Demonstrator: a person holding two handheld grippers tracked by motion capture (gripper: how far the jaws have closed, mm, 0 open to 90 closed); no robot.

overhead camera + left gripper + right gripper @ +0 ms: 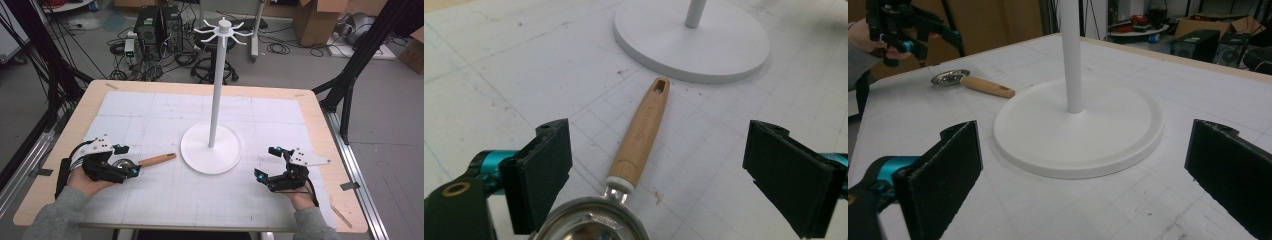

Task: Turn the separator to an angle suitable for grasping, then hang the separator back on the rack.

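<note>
The small metal strainer with a light wooden handle (640, 131) lies flat on the white gridded table mat (150, 115), its handle tip near the white round-based hook stand (211, 148). The left gripper (659, 175) is released, jaws wide and apparently just above the strainer bowl. The right gripper (1083, 185) stands released, facing the stand's base.

The strainer (596, 222) has a shiny, smooth metal bowl and a matt, pale wooden handle (642, 133) with a fine, even grain. The stand (210, 147) looks like smooth white plastic or painted metal with a soft satin sheen, while the table (320, 131) shows a bare wooden rim around a matt white gridded sheet (499, 60), scuffed and speckled with marks.
</note>
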